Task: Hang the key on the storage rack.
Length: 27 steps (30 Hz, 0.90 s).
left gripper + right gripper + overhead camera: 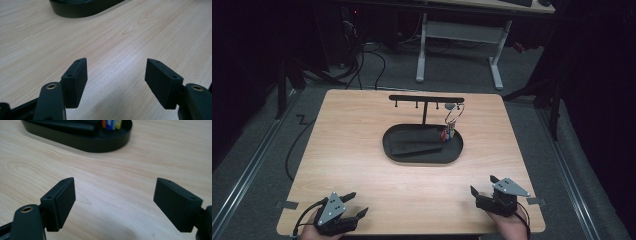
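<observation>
A black oval tray (422,161) sits in the middle of the wooden table (362,150). From its back rises a T-shaped hook stand (426,98). A metal key ring (453,114) hangs from the stand's right end, and its coloured tags (447,134) reach down to the tray. My left gripper (358,203) rests at the near left edge, open, with bare wood between its jaws (116,72). My right gripper (483,184) is at the near right edge, also open and empty (115,195), facing the tray (100,143) and the tags (110,123).
A flat dark slab (414,146) lies inside the tray. The tray's rim (80,11) appears at the top of the left gripper view. Behind the table stand a white desk frame (459,35) and cables (367,60) on the floor.
</observation>
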Each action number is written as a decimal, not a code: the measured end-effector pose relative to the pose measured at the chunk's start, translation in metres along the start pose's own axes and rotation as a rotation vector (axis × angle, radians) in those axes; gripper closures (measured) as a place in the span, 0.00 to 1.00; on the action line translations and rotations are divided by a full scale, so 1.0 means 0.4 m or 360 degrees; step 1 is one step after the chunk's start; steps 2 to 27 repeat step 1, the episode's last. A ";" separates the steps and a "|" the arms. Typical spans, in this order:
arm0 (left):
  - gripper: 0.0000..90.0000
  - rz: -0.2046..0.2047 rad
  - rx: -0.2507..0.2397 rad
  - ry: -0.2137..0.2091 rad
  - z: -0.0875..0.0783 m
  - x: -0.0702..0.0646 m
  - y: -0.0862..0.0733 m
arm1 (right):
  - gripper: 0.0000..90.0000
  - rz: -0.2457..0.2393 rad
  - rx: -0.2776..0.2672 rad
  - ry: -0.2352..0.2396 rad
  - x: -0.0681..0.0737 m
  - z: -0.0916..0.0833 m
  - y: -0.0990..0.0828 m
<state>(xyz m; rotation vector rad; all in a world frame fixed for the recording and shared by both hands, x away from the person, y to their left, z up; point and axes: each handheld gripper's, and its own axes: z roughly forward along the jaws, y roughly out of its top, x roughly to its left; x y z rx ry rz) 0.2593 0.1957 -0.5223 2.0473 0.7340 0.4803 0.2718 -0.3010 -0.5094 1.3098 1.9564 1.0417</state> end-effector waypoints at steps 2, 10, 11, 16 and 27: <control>0.39 0.0006 -0.0001 0.0003 -0.001 -0.001 0.001 | 0.20 0.0022 0.0008 -0.0006 -0.007 0.000 -0.007; 0.39 0.0006 -0.0001 0.0003 -0.001 -0.001 0.001 | 0.20 0.0022 0.0008 -0.0006 -0.007 0.000 -0.007; 0.39 0.0006 -0.0001 0.0003 -0.001 -0.001 0.001 | 0.20 0.0022 0.0008 -0.0006 -0.007 0.000 -0.007; 0.39 0.0006 -0.0001 0.0003 -0.001 -0.001 0.001 | 0.20 0.0022 0.0008 -0.0006 -0.007 0.000 -0.007; 0.39 0.0006 -0.0001 0.0003 -0.001 -0.001 0.001 | 0.20 0.0022 0.0008 -0.0006 -0.007 0.000 -0.007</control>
